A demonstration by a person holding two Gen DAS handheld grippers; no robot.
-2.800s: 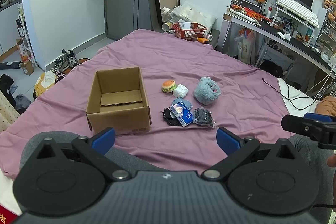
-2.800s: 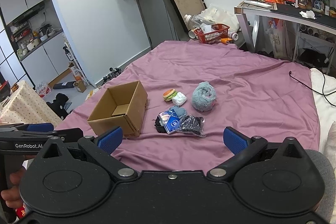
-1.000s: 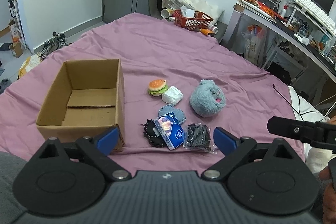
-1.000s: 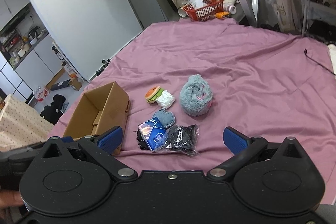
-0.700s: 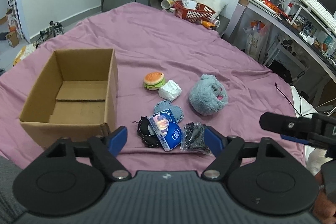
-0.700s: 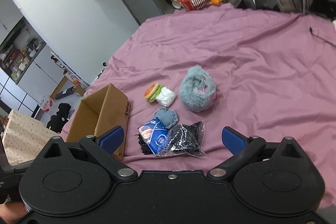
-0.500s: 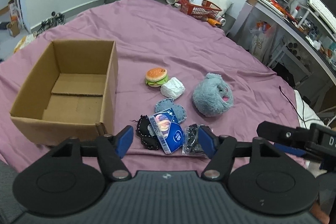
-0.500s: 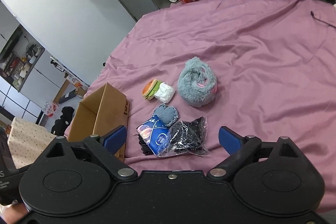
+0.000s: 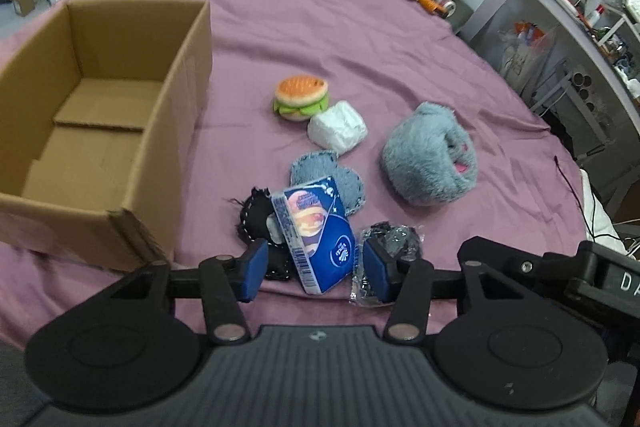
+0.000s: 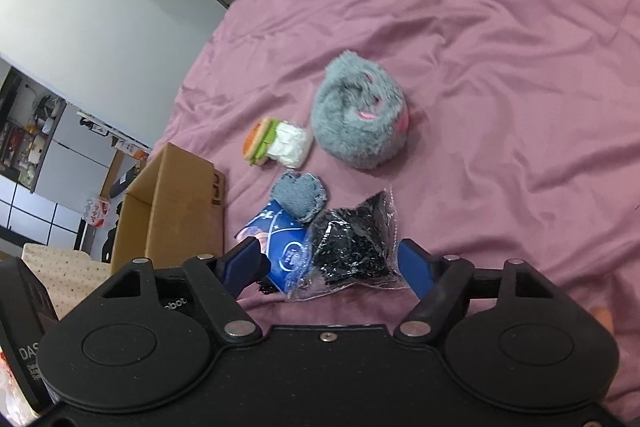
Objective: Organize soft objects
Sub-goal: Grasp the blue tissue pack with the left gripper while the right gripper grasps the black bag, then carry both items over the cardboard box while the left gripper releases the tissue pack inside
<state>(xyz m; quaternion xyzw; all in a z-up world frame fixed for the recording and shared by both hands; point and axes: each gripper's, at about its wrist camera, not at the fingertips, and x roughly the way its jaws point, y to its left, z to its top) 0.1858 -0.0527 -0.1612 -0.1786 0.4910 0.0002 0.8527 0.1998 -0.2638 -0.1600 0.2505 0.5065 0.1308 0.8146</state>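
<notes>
Both rigs have dropped in close since the wide view a few seconds back; the pile now fills the lower frame. My left hand-held gripper (image 9: 312,269) has narrowed from wide to a half-spread stance, pads either side of the blue printed tissue packet (image 9: 316,233), not visibly touching it. My right hand-held gripper (image 10: 328,267) is spread, bracketing the clear bag of black beaded material (image 10: 352,243).

Layout from the left wrist view: open brown cardboard box (image 9: 100,115) at 10 o'clock, empty. Packet at 6 o'clock, lying over a black stitched fabric patch (image 9: 256,215) and a denim heart patch (image 9: 340,175). Plush hamburger (image 9: 302,98) and white wrapped soft block (image 9: 338,131) at 12. Grey furry plush (image 9: 430,165) at 2. All on the mauve bedsheet (image 9: 280,27).

Judgement: step in hand is grasping the packet for the box.
- Seat pads on its long sides, clear of the black patch beneath.
- Close gently; it will squash.
- Lift straight before swinging to 10 o'clock.
- Hold the right rig off; the bag touches the packet and may drag.
</notes>
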